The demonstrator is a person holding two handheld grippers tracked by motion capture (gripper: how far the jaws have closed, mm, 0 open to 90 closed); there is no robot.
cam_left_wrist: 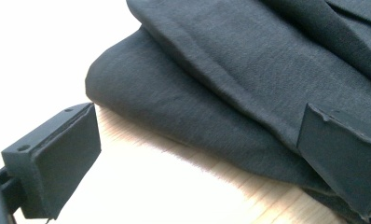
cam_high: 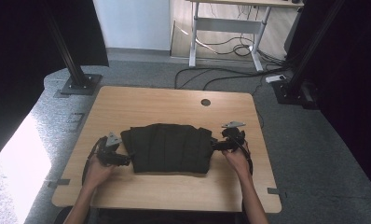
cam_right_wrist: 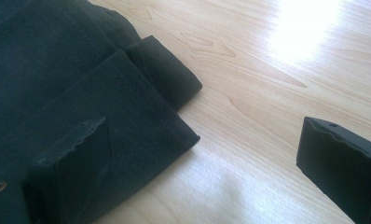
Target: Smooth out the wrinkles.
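A black folded garment (cam_high: 167,147) lies flat in the middle of the wooden table (cam_high: 141,105). My left gripper (cam_high: 126,160) rests at the garment's left edge, held in a hand. In the left gripper view it (cam_left_wrist: 197,135) stands open, with the layered cloth edge (cam_left_wrist: 183,107) reaching between its jaws and against the right pad (cam_left_wrist: 342,161). My right gripper (cam_high: 215,145) sits at the garment's right edge. In the right gripper view it (cam_right_wrist: 202,140) is open, its left pad (cam_right_wrist: 72,163) over the hemmed corner (cam_right_wrist: 141,116) and its right pad (cam_right_wrist: 337,156) above bare wood.
A round cable hole (cam_high: 205,102) sits near the table's far edge. Black stand bases (cam_high: 79,85) (cam_high: 291,91) flank the table on the floor. A second desk (cam_high: 230,25) with loose cables stands behind. Bare wood lies in front of and behind the garment.
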